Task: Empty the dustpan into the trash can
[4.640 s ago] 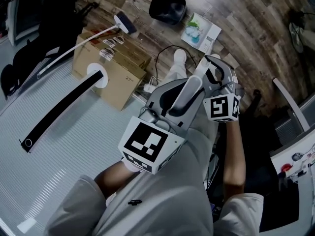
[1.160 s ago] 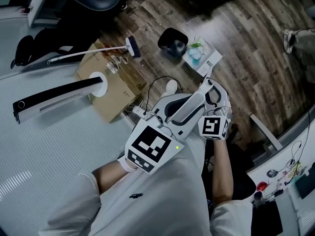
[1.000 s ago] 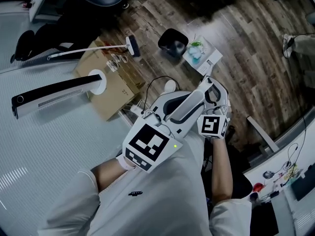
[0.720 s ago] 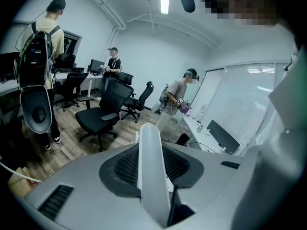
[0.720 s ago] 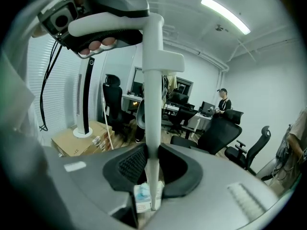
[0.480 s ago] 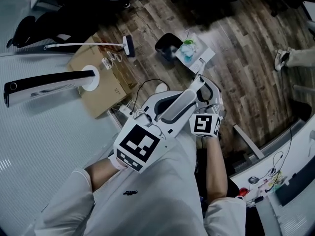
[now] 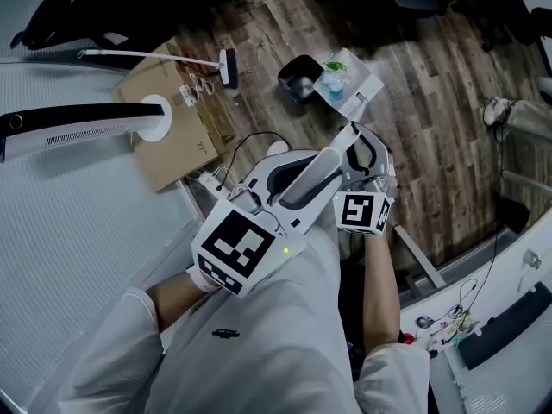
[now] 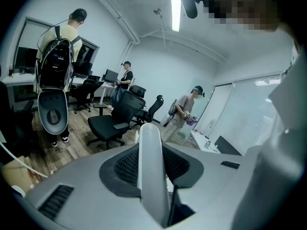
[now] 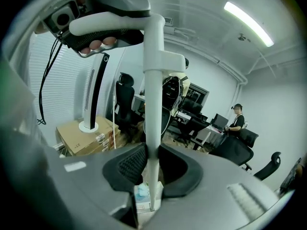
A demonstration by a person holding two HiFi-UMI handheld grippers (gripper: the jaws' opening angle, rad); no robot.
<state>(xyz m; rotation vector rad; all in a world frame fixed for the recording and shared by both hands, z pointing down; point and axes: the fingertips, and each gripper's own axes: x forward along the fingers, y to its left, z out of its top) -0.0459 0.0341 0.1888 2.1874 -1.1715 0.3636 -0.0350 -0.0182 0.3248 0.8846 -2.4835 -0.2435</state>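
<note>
A white long-handled dustpan [image 7: 349, 83] with blue-green litter in it shows just right of the small black trash can [image 7: 299, 78] on the wood floor. Its white handle [image 9: 153, 80] runs upright through my right gripper [image 9: 151, 195], which is shut on it; the pan and litter [image 9: 143, 195] show below the jaws. My left gripper [image 8: 154, 207] is shut on the same white handle [image 8: 148, 162], which points away from it. In the head view the left gripper [image 7: 289, 184] and right gripper [image 7: 366, 158] are close together in front of the person. Whether the pan touches the floor I cannot tell.
A cardboard box [image 7: 185, 145] holds a black tower fan on a white base [image 7: 73, 123]. A white-handled brush [image 7: 226, 65] lies beside it, and cables [image 7: 250, 145] trail near the person's feet. A desk [image 7: 500, 326] is at lower right. Office chairs [image 8: 117, 121] and people stand beyond.
The view has swung as the person moves. Both grippers have risen a little with the handle. The dustpan stays just right of the trash can.
</note>
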